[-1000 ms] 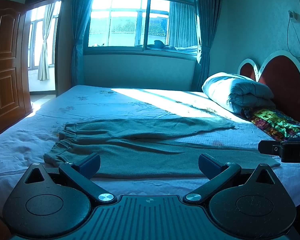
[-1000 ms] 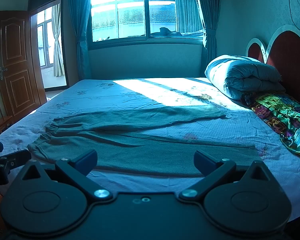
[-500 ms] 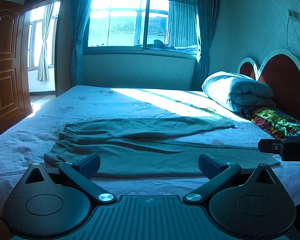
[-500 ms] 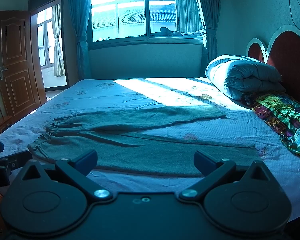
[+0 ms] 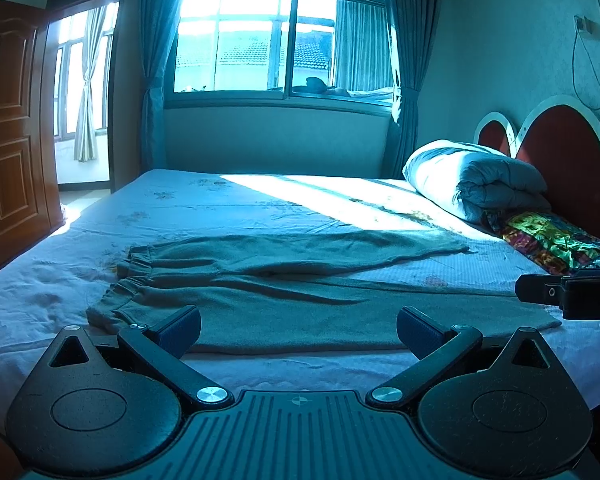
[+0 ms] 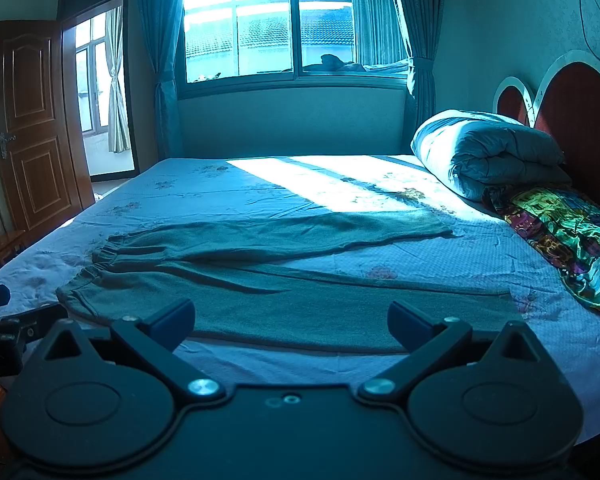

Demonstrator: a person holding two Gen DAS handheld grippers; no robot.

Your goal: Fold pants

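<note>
Pants point(image 5: 300, 304) lie across the bed point(image 5: 228, 208) — waistband left, quilt point(image 5: 472, 184) far right.

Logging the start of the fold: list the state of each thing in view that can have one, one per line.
pants: unfolded, spread flat on the bed, legs apart, waistband to the left
left gripper: open, holding nothing
right gripper: open, holding nothing
quilt: rolled up by the headboard
door: open
curtains: drawn aside

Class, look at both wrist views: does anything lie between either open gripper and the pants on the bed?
Nothing visible does. The pants lie flat directly ahead of the left gripper and right gripper, only bare bedsheet between.
</note>
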